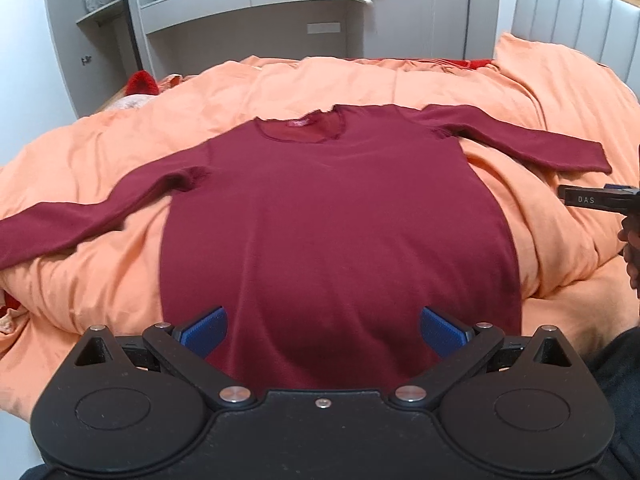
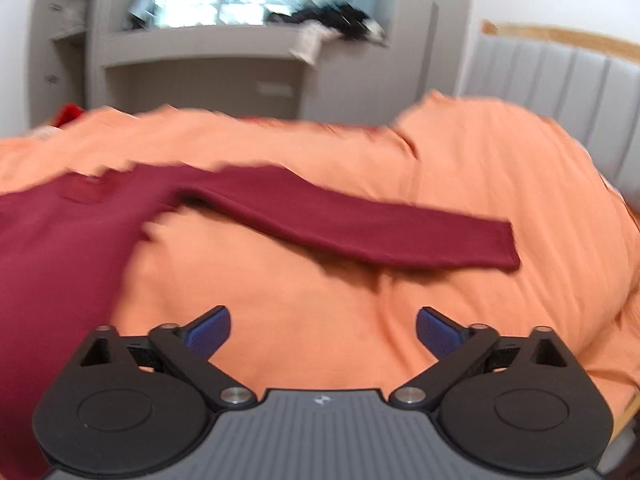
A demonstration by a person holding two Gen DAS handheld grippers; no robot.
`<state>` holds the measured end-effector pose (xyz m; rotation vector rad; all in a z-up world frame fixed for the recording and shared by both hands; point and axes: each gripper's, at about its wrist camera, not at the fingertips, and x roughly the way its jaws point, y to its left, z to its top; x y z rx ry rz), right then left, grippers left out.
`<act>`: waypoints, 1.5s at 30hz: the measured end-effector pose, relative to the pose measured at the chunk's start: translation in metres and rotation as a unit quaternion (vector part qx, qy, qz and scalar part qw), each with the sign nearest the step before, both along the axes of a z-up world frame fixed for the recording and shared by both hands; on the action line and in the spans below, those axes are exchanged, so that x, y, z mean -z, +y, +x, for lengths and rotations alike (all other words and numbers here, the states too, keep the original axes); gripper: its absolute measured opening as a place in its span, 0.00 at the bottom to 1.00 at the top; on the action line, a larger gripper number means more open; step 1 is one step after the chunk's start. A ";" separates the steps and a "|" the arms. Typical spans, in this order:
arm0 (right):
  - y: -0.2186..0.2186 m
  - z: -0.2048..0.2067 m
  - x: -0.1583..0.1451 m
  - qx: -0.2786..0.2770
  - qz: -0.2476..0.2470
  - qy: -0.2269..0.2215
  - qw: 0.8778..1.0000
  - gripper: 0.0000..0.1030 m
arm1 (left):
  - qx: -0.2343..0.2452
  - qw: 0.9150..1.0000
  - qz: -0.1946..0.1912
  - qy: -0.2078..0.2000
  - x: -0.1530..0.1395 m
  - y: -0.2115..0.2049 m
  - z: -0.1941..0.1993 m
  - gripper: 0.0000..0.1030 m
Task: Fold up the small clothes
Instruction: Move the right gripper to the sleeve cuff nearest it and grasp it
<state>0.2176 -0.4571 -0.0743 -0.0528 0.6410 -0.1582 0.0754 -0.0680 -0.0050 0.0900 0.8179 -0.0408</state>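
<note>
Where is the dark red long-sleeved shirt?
In the left wrist view, the dark red long-sleeved shirt lies flat, sleeves spread, on the orange duvet, just ahead of the left gripper.

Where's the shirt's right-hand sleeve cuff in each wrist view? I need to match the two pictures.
Left wrist view: the sleeve cuff lies far right, above the right gripper poking in at the edge.
Right wrist view: the same cuff lies right of centre on the orange duvet, beyond the open blue pads.
Shared landmark: the grey padded headboard at upper right.
</note>
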 end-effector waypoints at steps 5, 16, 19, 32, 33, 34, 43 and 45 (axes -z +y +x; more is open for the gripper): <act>-0.067 0.017 0.020 0.069 0.084 -0.045 0.993 0.91 | -0.017 1.000 0.013 -0.002 -0.004 0.007 0.003 0.99; -0.200 0.041 0.054 0.146 0.314 -0.145 0.927 0.91 | -0.019 0.999 0.025 0.016 0.006 0.009 0.012 0.99; -0.223 0.051 0.070 0.166 0.377 -0.157 0.898 0.88 | -0.020 0.999 0.031 0.015 0.006 0.009 0.011 0.99; -0.289 0.085 0.121 0.167 0.524 -0.266 0.792 0.34 | -0.060 0.997 0.036 0.022 0.006 0.035 0.017 0.99; -0.288 0.085 0.116 0.162 0.522 -0.267 0.794 0.29 | -0.063 0.997 0.035 0.021 0.005 0.038 0.017 0.99; -0.287 0.086 0.109 0.159 0.509 -0.269 0.802 0.21 | -0.064 0.997 0.033 0.021 0.005 0.040 0.016 0.99; -0.188 0.121 -0.028 0.056 0.374 -0.250 0.891 0.06 | -0.085 0.996 -0.007 -0.007 -0.003 0.078 -0.003 0.99; -0.141 0.132 -0.060 0.018 0.341 -0.238 0.909 0.06 | -0.097 0.995 -0.021 -0.016 -0.004 0.094 -0.010 0.99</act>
